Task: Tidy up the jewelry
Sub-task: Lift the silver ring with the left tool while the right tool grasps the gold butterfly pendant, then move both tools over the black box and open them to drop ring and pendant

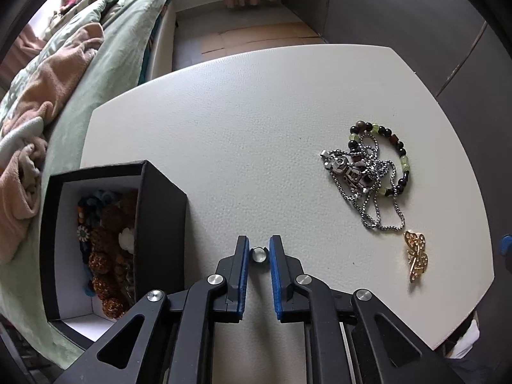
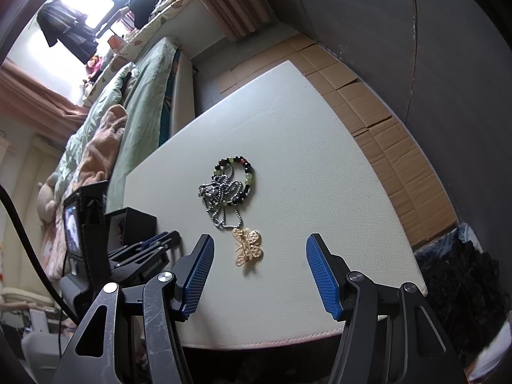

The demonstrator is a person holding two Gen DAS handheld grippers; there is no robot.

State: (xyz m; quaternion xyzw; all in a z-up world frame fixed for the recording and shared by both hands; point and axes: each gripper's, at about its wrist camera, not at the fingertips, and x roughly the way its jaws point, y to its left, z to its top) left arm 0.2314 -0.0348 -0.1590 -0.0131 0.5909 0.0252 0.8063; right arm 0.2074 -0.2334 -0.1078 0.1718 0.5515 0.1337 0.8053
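Silver round ring (image 1: 258, 253) pinched by left hand-held gripper (image 1: 258, 252) blue pads.

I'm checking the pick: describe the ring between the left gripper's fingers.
The ring is a small silver-looking metal band, seen almost end-on, so its round opening faces the camera. It sits between the blue pads of the left gripper, near their tips, and the pads look closed against its sides. The white table lies behind it; whether it touches the table cannot be told. The black box stands to its left.
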